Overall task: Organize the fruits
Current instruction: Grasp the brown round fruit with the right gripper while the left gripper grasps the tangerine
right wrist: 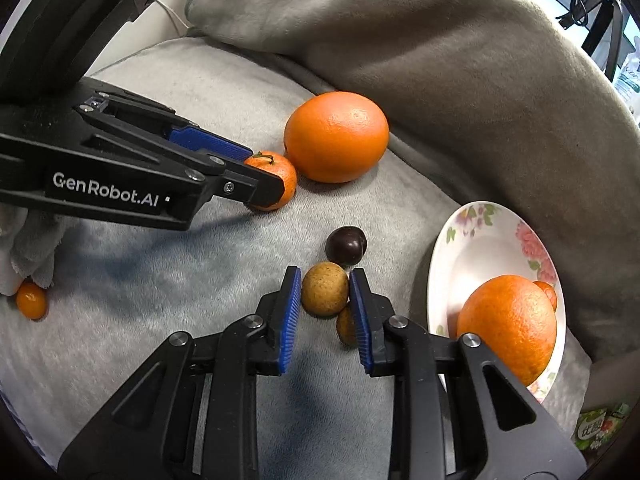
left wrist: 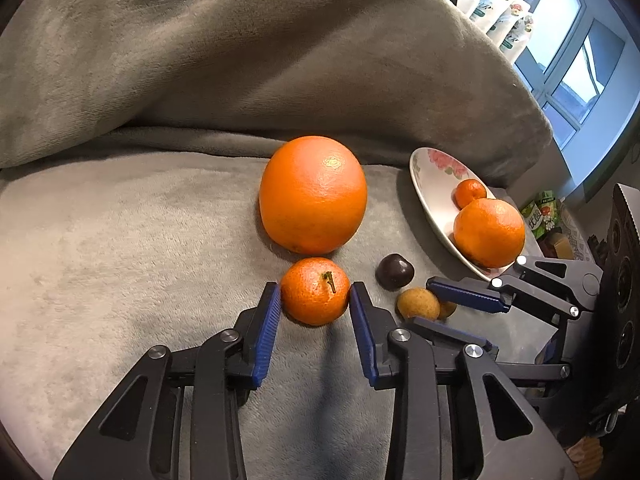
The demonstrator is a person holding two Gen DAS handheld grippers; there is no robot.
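My left gripper (left wrist: 315, 294) is closed around a small mandarin (left wrist: 315, 291) that rests on the grey blanket; both blue pads touch it. It also shows in the right wrist view (right wrist: 276, 178). A large orange (left wrist: 313, 195) lies just behind it. My right gripper (right wrist: 325, 292) has its pads on both sides of a brown longan (right wrist: 324, 289), touching it; a second longan (right wrist: 346, 326) lies behind its right finger. A dark plum (right wrist: 346, 244) lies just beyond. A floral plate (right wrist: 472, 248) at the right holds an orange (right wrist: 507, 328) and a small mandarin (right wrist: 547, 294).
A grey cushion (left wrist: 240, 60) rises behind the fruit. A kumquat (right wrist: 32, 300) lies far left by a folded cloth (right wrist: 28, 248). A green packet (left wrist: 540, 216) sits past the plate, by windows at the right.
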